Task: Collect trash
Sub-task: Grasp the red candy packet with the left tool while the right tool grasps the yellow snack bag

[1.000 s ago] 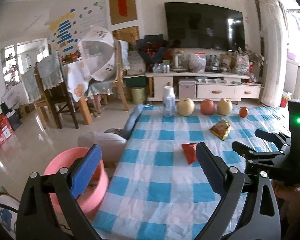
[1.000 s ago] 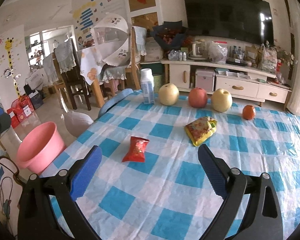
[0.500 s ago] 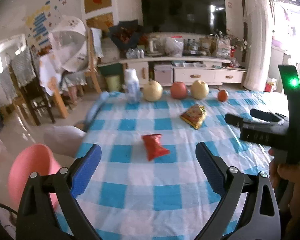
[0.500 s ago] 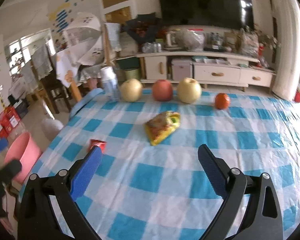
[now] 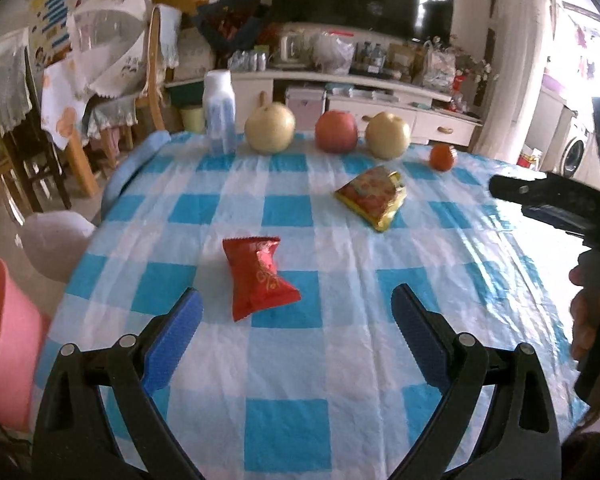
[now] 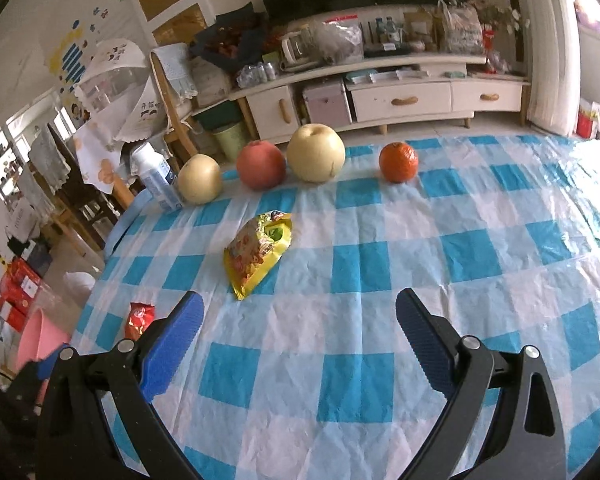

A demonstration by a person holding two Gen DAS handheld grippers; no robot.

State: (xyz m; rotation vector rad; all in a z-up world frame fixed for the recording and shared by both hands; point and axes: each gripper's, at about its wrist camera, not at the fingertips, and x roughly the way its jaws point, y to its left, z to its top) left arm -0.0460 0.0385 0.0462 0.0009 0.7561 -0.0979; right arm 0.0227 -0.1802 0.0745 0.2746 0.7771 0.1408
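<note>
Between my left tongs (image 5: 296, 312), spread wide and empty, sits the red snack packet (image 5: 258, 276), flat on the checked counter (image 5: 340, 360) just ahead of the blue pads. My right tongs (image 6: 300, 320) are equally wide with nothing in them, and the yellow snack packet (image 6: 260, 252) lies a little beyond their tips, slightly left of centre. Further back along the counter's far edge stand a white bottle (image 5: 220, 110), two pears, an apple and a small orange; I judge these are not trash. Off the counter's left edge is a pink basin (image 5: 4, 344), which I take for the bin.

I judge this as the approach step, nothing collected yet. Next, I would lower the left tongs around the red packet and close on its crinkly body, then bring the right tongs forward over the yellow one.
</note>
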